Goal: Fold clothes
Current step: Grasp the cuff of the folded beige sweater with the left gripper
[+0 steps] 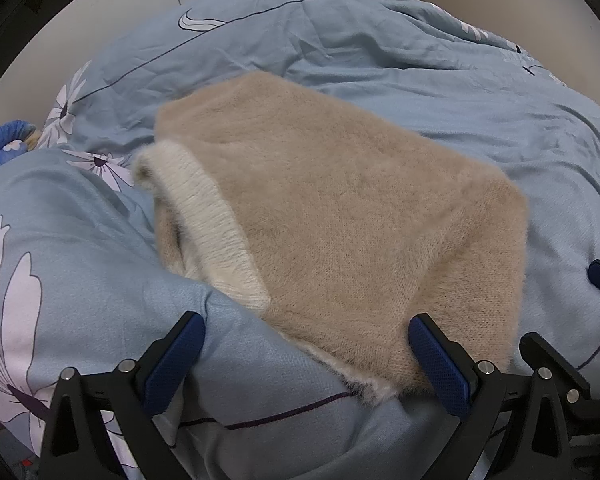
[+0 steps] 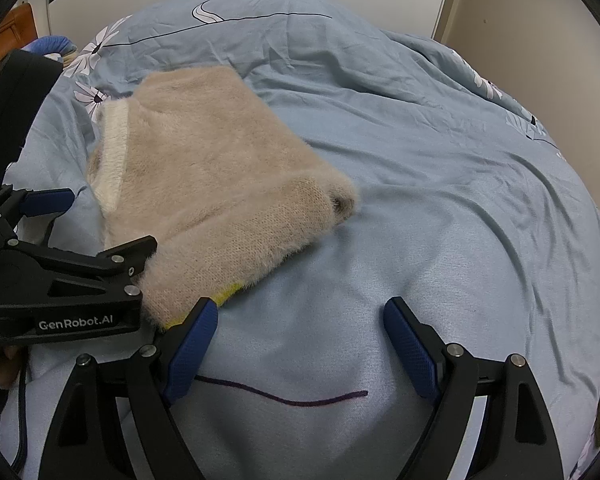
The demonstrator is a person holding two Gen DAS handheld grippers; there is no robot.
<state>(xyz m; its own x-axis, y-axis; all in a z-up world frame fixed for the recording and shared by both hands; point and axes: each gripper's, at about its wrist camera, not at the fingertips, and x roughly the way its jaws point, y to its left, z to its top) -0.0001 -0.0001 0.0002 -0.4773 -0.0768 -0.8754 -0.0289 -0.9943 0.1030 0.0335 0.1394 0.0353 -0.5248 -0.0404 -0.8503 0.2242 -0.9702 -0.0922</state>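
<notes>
While spread, both grippers [image 1: 306, 344] [image 2: 300, 340] beside sweater [image 1: 340, 208].

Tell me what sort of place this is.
Most likely a bedroom at home. A tan fuzzy sweater lies folded on a rumpled blue duvet printed with white flowers, which fills both views like a bed, with plain pale walls close behind.

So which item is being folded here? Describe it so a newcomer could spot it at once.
A light blue floral duvet covers the whole bed. On its left half lies a folded fuzzy beige sweater, just ahead of both open tongs. It is the only tan, furry thing on the smooth blue cover, with a paler cream ribbed band along its left edge.
</notes>
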